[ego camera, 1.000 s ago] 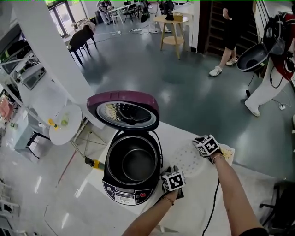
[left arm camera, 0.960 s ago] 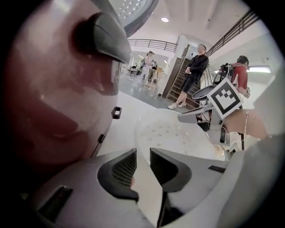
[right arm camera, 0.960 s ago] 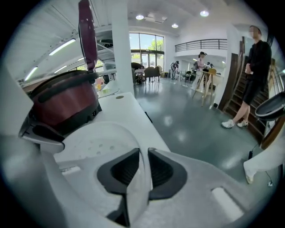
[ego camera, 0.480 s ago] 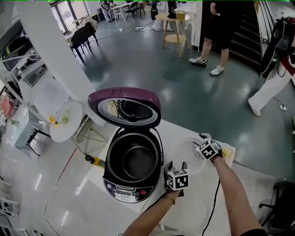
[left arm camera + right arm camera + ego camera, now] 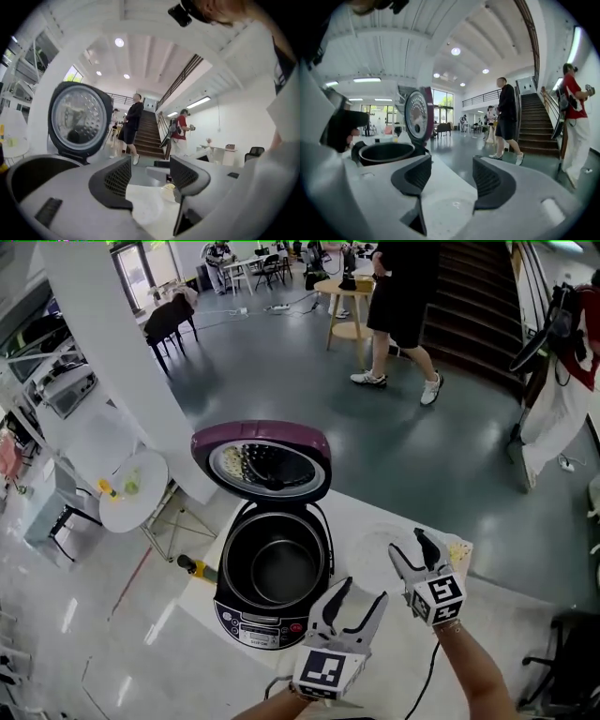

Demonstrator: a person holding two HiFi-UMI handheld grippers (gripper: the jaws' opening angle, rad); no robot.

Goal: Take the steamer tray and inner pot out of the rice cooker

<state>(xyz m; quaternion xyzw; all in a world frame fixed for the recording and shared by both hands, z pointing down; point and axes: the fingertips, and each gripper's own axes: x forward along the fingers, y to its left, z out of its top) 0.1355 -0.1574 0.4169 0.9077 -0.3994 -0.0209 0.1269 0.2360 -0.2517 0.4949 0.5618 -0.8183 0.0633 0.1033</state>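
White table [image 5: 354, 507], rice cooker [image 5: 324, 563], panel print [image 5: 258, 629] illegible

The dark round metal inner pot [image 5: 277, 570] sits upright in my black rice cooker [image 5: 265, 626], its purple lid [image 5: 258, 432] standing open. The white perforated steamer tray [image 5: 370, 545] lies flat just right of the cooker.

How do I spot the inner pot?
Find the white table, then the black rice cooker with its purple lid standing open. The inner pot is the deep dark bowl inside it, unlike the flat white steamer tray lying beside it.
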